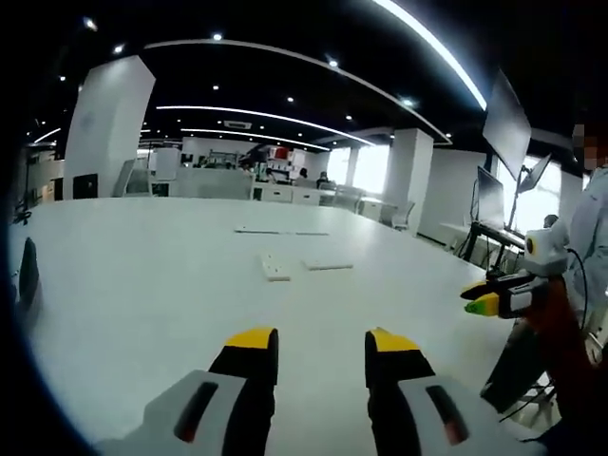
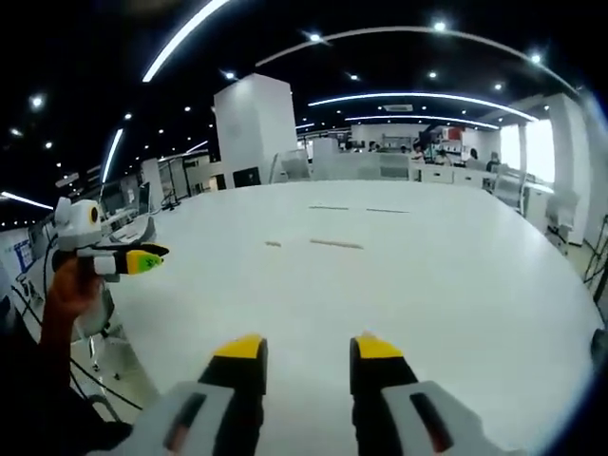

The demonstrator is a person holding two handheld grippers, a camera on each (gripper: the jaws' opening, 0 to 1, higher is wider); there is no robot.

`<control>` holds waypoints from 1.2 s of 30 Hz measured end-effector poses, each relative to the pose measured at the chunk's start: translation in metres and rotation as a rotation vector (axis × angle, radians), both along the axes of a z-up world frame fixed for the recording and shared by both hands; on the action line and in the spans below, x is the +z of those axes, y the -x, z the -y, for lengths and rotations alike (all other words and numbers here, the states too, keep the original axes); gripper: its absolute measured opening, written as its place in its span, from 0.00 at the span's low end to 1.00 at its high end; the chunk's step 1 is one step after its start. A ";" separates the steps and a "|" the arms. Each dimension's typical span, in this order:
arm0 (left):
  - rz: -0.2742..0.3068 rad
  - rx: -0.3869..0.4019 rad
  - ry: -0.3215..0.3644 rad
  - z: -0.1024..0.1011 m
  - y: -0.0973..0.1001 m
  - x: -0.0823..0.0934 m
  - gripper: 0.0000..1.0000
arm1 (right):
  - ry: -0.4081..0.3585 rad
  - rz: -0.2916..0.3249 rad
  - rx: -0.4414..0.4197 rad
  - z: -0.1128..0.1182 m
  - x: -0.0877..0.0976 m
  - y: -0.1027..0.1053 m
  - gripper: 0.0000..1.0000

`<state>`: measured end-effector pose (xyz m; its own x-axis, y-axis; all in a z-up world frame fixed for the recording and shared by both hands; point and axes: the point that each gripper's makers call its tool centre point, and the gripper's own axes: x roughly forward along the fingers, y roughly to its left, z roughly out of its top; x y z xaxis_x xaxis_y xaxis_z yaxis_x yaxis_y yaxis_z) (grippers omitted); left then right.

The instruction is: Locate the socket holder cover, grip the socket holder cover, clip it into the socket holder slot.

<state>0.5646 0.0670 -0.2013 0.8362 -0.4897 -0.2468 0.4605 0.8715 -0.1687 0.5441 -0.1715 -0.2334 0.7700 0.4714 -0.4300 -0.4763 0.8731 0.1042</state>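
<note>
Left gripper (image 1: pixel 322 344) open, socket holder cover (image 1: pixel 328 265) well ahead on table (image 1: pixel 142 285).

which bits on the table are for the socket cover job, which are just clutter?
Job:
- white socket holder
- flat white cover strip beside it, apart
- left gripper, open
- right gripper, open

Lying about:
- two thin strips farther back on the white table
- desks and chairs beyond
</note>
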 end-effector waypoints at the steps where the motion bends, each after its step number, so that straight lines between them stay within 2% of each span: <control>1: 0.001 0.002 0.002 0.000 0.000 0.001 0.37 | -0.001 0.001 -0.002 0.001 0.000 0.002 0.34; 4: 0.003 0.005 0.006 -0.001 0.000 0.001 0.36 | -0.005 0.000 -0.002 0.003 0.000 0.004 0.30; 15: -0.014 0.016 0.016 -0.005 0.013 -0.004 0.35 | 0.008 -0.004 -0.038 0.011 -0.003 0.021 0.32; 20: -0.018 0.052 0.011 -0.015 0.013 -0.019 0.33 | 0.005 -0.009 -0.047 0.014 -0.006 0.022 0.30; 23: -0.050 0.044 0.008 -0.015 0.018 -0.027 0.34 | 0.013 -0.015 -0.044 0.015 -0.008 0.023 0.30; 30: -0.036 0.048 0.030 -0.014 0.021 -0.020 0.34 | 0.017 -0.014 -0.048 0.009 -0.011 0.020 0.31; 36: -0.040 0.041 0.023 -0.011 0.023 -0.020 0.34 | 0.019 -0.027 -0.038 0.006 -0.016 0.023 0.32</control>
